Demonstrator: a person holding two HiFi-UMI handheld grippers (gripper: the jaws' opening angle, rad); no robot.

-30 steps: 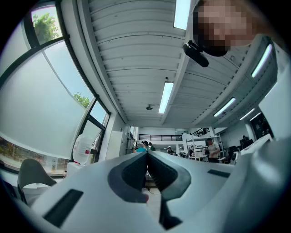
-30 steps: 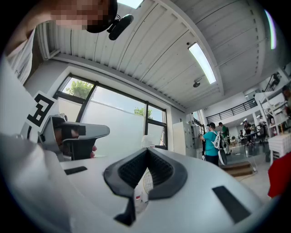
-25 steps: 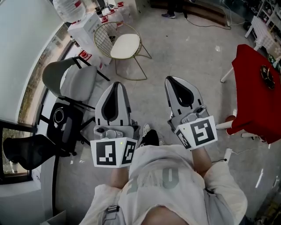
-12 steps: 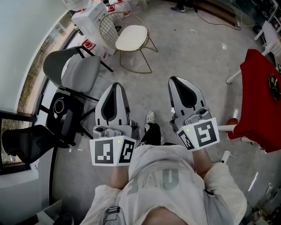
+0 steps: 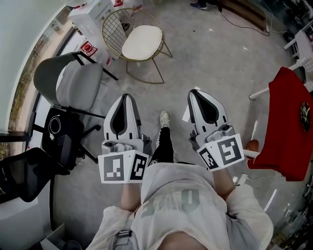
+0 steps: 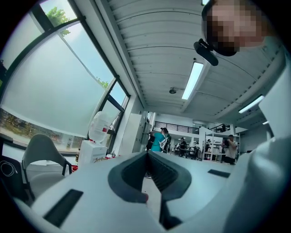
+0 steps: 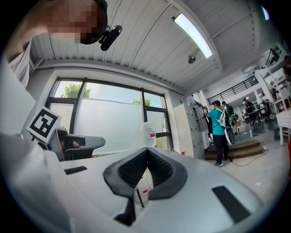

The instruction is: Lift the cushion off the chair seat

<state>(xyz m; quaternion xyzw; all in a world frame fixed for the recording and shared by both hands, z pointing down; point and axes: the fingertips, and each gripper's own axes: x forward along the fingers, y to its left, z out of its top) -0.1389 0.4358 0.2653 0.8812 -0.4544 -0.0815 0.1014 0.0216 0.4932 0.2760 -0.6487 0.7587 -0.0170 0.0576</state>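
A cream cushion (image 5: 142,41) lies on the seat of a gold wire chair (image 5: 114,27) at the top of the head view. My left gripper (image 5: 124,97) and right gripper (image 5: 197,93) are held side by side over the concrete floor, both well short of the chair and pointing towards it. In the left gripper view the left gripper (image 6: 148,153) has its jaws closed together with nothing between them. The right gripper (image 7: 146,150) looks the same in the right gripper view, tips meeting and empty. The cushion does not show in either gripper view.
A grey office chair (image 5: 80,83) and a black chair (image 5: 24,171) stand at the left by the window. White boxes (image 5: 90,10) sit behind the wire chair. A red-covered table (image 5: 288,127) is at the right. The person's foot (image 5: 165,118) is on the floor between the grippers. People stand far off (image 7: 219,129).
The person has stepped forward towards the wire chair, and a foot now shows between the grippers. The red table has slid towards the right edge. Both grippers stay shut and side by side.
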